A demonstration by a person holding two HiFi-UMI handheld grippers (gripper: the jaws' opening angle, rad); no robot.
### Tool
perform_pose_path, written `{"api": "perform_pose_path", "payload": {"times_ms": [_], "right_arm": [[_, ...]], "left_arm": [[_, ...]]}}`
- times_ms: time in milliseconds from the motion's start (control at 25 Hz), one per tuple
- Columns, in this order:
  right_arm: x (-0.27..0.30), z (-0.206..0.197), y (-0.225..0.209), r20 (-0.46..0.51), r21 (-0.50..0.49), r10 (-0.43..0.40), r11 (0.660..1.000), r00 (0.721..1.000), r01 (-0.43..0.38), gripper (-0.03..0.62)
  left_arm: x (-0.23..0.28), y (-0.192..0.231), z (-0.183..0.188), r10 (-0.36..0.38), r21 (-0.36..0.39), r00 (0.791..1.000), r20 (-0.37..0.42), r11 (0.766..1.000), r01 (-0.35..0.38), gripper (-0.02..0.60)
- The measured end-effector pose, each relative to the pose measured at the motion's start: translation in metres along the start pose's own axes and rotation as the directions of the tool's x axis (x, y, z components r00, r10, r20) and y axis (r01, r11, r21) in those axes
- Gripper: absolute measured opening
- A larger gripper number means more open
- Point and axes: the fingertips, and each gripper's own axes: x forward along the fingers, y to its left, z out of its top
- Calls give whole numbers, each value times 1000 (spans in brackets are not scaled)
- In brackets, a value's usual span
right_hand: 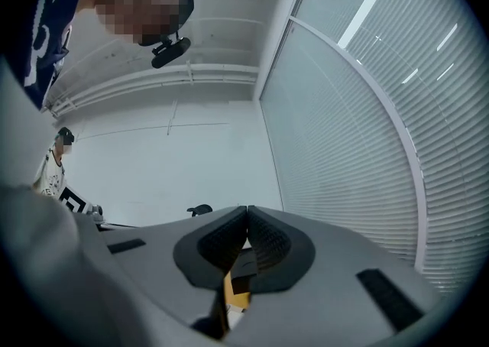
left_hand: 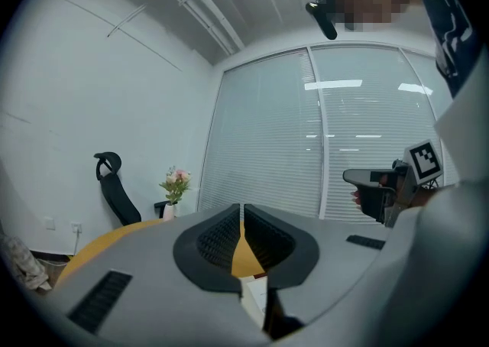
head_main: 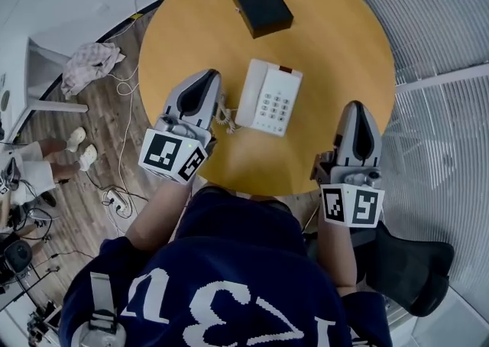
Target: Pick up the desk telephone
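The white desk telephone (head_main: 269,98) lies near the middle of the round yellow surface (head_main: 336,40), untouched. Its long axis runs roughly from 12 to 6 o'clock in the head view, leaning a little toward 1 and 7. The handset sits along its 9 o'clock side and the keypad along its 3 o'clock side. A black box (head_main: 260,3) rests well apart from it at 12 o'clock.

We hold the left tongs (head_main: 208,75) just beside the telephone, which lies at their 3 o'clock. The coiled cord (head_main: 223,115) curls out between the two, close against the body of the tongs. We hold the right tongs (head_main: 357,107) over the surface's edge, with the telephone at their 9 o'clock and a clear stretch of bare surface between. The left hand is plainly the nearer one, and it is on the handset's side.

Both pairs of tongs are pressed fully together, the ribbed pads meeting with nothing pinched. Only a sliver of yellow surface shows below each pair.

We judge the pick-up has not begun. Both tongs point along the telephone's length, not at it. The nearer pair would need to spread and swing in toward 3 o'clock before closing across the narrow width.
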Motion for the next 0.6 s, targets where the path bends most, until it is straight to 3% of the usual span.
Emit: {"api": "perform_pose_path", "payload": {"times_ms": [200,520,600], "right_arm": [[16,-25,4,-75,8,17,1000,997,-16,21],[39,-83,1,-220,75,59,996,974,-43,23],[44,-105,0,-274,102,86,993,958,-59,40]], "left_arm": [[28,4,-22,-77,-43,995,-67,996,74,6],[56,17,-68,-150,-116,974,-168,984,132,9],[60,18,-83,-183,-147,961,-208,977,154,111]]}}
